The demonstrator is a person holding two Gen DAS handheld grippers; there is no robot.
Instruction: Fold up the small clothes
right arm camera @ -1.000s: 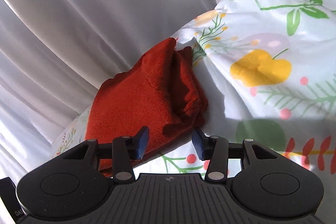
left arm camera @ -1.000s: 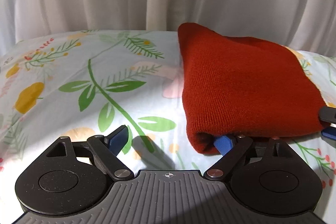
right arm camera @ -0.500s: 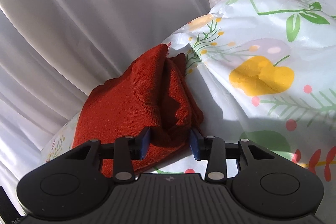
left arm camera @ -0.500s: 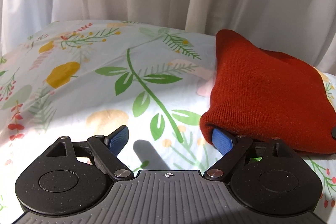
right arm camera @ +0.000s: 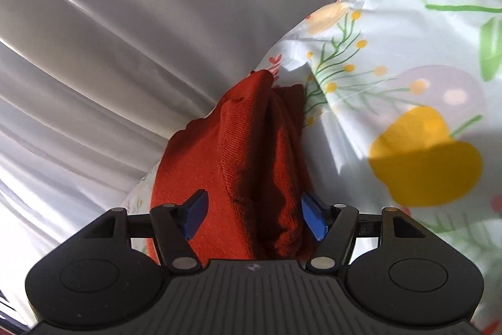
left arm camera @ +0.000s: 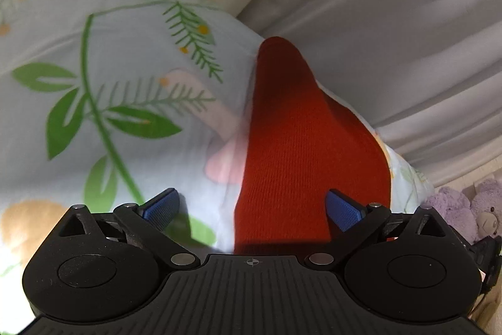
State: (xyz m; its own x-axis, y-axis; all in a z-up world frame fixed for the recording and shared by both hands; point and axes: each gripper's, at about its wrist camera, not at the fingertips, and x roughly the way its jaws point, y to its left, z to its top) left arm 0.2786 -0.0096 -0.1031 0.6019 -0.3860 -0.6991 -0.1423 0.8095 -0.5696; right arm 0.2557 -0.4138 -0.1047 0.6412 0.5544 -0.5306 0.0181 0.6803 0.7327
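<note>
A folded red knit garment (left arm camera: 307, 153) lies on the floral sheet (left arm camera: 119, 58) near the white curtain. My left gripper (left arm camera: 251, 208) is open, its jaws wide apart; the garment's near edge lies between them, closer to the right blue pad (left arm camera: 342, 209). In the right wrist view the same red garment (right arm camera: 251, 162) shows its bunched folded end. My right gripper (right arm camera: 254, 217) is open around that end, with a blue pad (right arm camera: 194, 215) on each side of the cloth, close to it but not pinching.
White curtains (left arm camera: 392, 21) hang right behind the bed edge. Purple plush toys (left arm camera: 470, 209) sit at the far right in the left wrist view. The floral sheet (right arm camera: 408, 83) spreads to the right in the right wrist view.
Both grippers moved forward onto the garment. The left one rolled and swung right so the cloth now lies between its jaws. The right one now straddles the bunched end.
</note>
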